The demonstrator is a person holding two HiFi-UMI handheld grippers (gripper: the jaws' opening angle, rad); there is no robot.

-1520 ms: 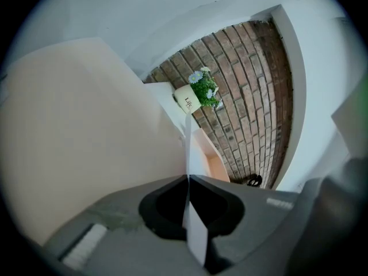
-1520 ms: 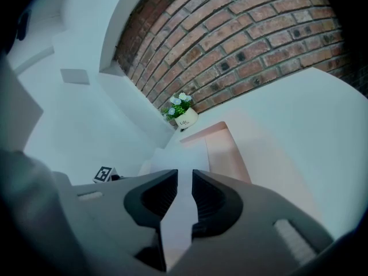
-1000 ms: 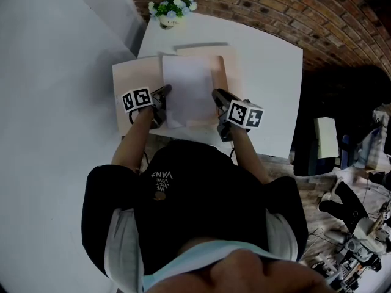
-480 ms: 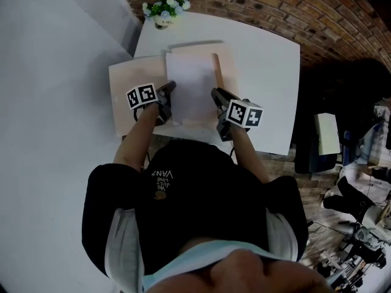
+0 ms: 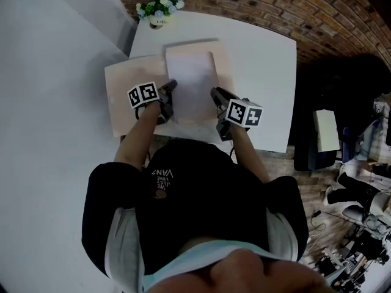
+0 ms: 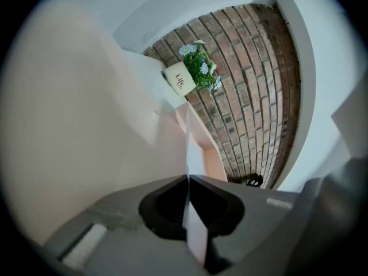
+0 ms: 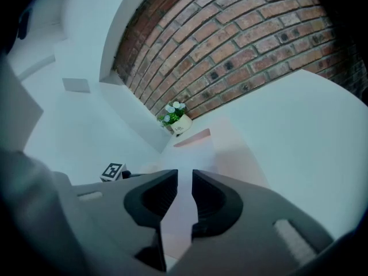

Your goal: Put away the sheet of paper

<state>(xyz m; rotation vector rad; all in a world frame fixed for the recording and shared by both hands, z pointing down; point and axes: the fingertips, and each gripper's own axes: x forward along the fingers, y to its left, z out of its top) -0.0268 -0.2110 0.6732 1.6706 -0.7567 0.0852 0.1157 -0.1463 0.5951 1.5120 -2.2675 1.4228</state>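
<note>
In the head view we see the sheet (image 5: 192, 78) lying on the right half of the open folder (image 5: 125, 96). The left gripper (image 5: 169, 86) is at its left edge and the right gripper (image 5: 215, 93) at its right edge, probably to square it inside.

In the left gripper view, the jaws are clamped on the sheet's edge.

In the right gripper view, the jaws stand slightly apart and grip nothing. We see only that sheet in the folder.

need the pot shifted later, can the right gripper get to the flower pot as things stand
Probably yes. The right gripper has its jaws apart, and between it and the flower pot lie only the flat sheet and folder, nothing upright. It stands far off, though.
</note>
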